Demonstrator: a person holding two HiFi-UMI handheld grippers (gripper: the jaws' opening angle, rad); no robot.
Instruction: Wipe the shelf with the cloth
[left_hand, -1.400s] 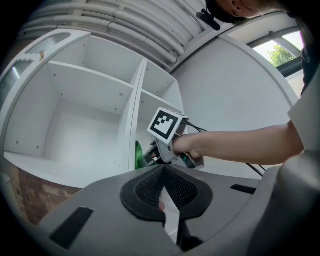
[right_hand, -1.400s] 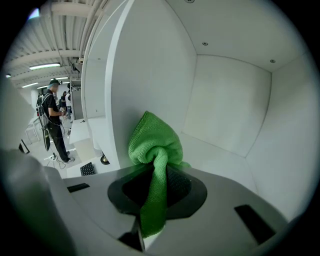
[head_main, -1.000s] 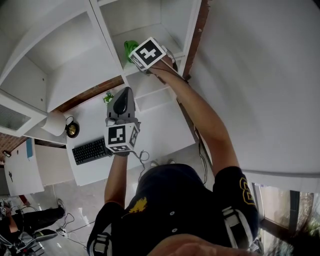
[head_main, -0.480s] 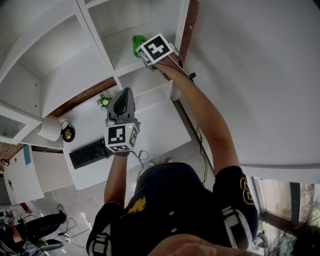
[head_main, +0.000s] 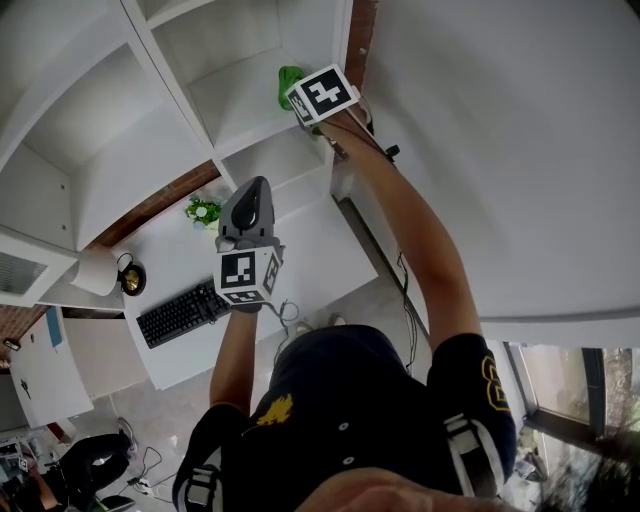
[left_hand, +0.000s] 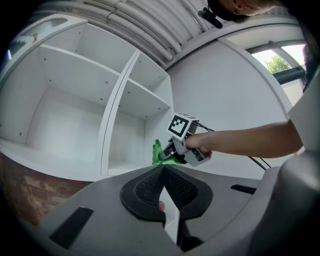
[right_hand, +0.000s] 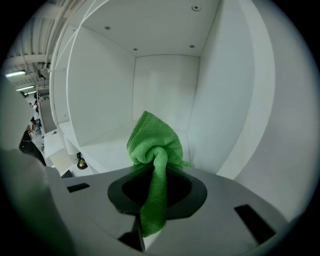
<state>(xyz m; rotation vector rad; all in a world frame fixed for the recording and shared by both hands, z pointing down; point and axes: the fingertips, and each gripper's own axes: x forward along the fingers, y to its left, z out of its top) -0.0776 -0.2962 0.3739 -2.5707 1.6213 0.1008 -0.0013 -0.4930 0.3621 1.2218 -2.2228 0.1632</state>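
Right gripper (right_hand: 155, 184) clamped the cloth (right_hand: 150, 140), its bunched end pointing ahead toward the shelf (right_hand: 107, 146). We noted left gripper (left_hand: 162, 171) closed, empty, well below.

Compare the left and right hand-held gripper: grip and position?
The right hand-held gripper is clamped on the green cloth; the left hand-held gripper is shut and empty. The right points into the shelf compartment; the left hangs outside, lower. Shared: jaws closed on both.
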